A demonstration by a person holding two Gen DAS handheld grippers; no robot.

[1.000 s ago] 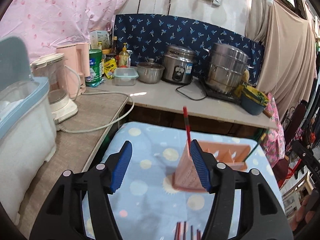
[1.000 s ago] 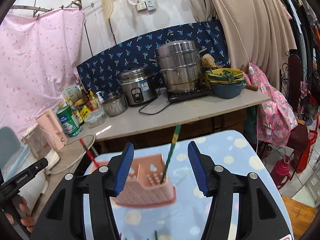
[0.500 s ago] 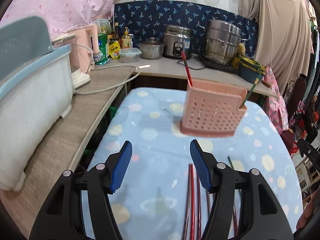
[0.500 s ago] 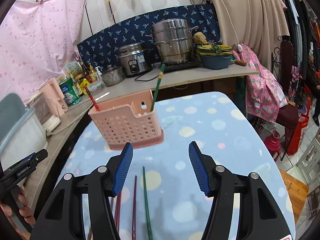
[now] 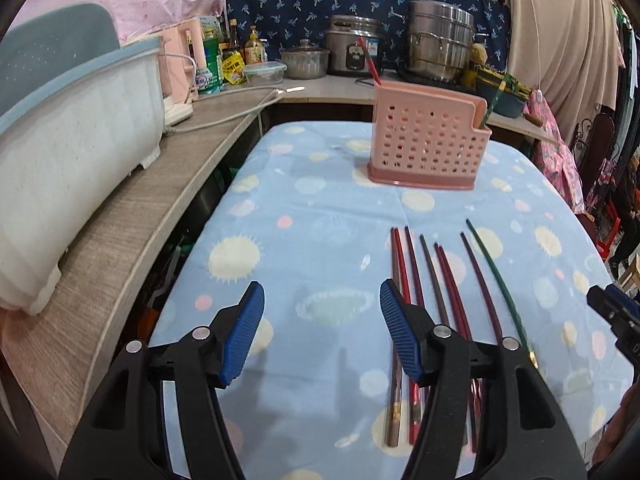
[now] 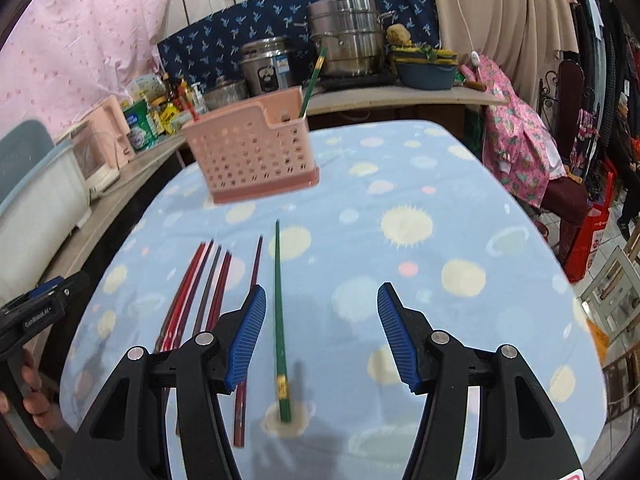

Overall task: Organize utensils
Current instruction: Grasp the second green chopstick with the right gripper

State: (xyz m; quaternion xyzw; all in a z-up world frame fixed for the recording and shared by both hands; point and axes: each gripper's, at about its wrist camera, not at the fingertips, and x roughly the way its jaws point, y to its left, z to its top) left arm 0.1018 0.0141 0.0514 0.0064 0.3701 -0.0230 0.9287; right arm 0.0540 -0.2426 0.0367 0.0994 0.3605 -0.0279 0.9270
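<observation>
A pink perforated utensil basket (image 5: pixel 428 144) stands on the blue dotted tablecloth (image 5: pixel 312 216); it also shows in the right wrist view (image 6: pixel 252 152). It holds one red chopstick (image 5: pixel 369 61) and one green chopstick (image 6: pixel 313 80). Several red and dark chopsticks (image 5: pixel 440 280) lie side by side on the cloth, with a loose green chopstick (image 6: pixel 279 312) at their right. My left gripper (image 5: pixel 320 336) is open and empty, its right finger over the leftmost chopsticks. My right gripper (image 6: pixel 322 336) is open and empty, with the green chopstick just inside its left finger.
A wooden counter (image 5: pixel 132 216) runs along the left with a white and blue bin (image 5: pixel 60 152) and a pink appliance (image 5: pixel 180 60). Pots, a rice cooker (image 5: pixel 352 50) and bottles stand on the back counter. Clothes hang at the right.
Both grippers have drawn back and down from the basket toward the near end of the table. The loose chopsticks now lie under and between the fingers. Both stay open.
</observation>
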